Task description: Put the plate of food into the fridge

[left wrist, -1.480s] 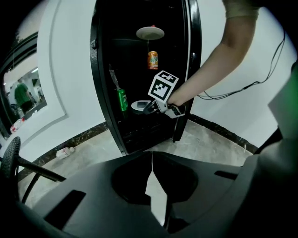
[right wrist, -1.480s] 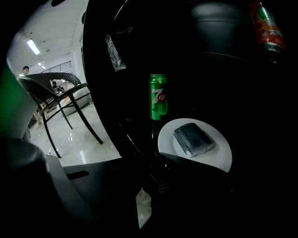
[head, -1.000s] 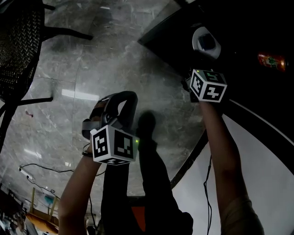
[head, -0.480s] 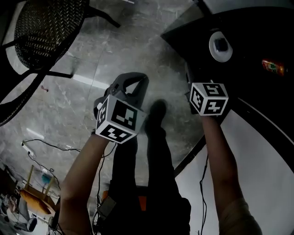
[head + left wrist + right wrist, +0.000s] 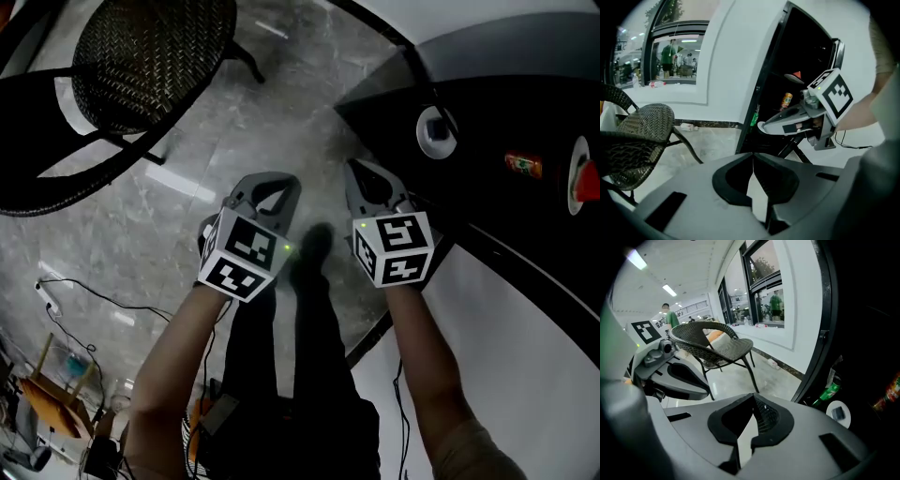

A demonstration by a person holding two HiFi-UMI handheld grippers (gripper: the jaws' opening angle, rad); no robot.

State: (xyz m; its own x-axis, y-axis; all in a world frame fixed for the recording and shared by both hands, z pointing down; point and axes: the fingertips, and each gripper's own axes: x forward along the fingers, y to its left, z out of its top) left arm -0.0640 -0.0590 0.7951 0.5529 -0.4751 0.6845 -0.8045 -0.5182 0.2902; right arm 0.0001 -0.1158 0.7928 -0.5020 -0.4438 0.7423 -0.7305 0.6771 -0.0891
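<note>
Both grippers hang over the grey floor in front of the open fridge [image 5: 511, 103], and each is shut with nothing between its fingers. My left gripper [image 5: 268, 180] points toward the floor by the fridge's front edge. My right gripper [image 5: 356, 169] is just beside it, outside the dark fridge interior [image 5: 787, 70]. At the head view's right edge a white dish with something red on it [image 5: 583, 178] sits inside the fridge; I cannot tell whether it is the plate of food. In the left gripper view the right gripper [image 5: 763, 126] crosses in front of the fridge opening.
A woven black chair [image 5: 141, 47] stands on the floor to the left. Inside the fridge are a green bottle [image 5: 828, 392], a white round lid-like object [image 5: 436, 133] and a red can [image 5: 523, 166]. The white fridge door [image 5: 534, 356] stands open at right. Cables [image 5: 84, 291] lie at left.
My right gripper has drawn back out of the fridge opening toward the left one. The left gripper has risen and rolled. The head view has swung so the chair shows more.
</note>
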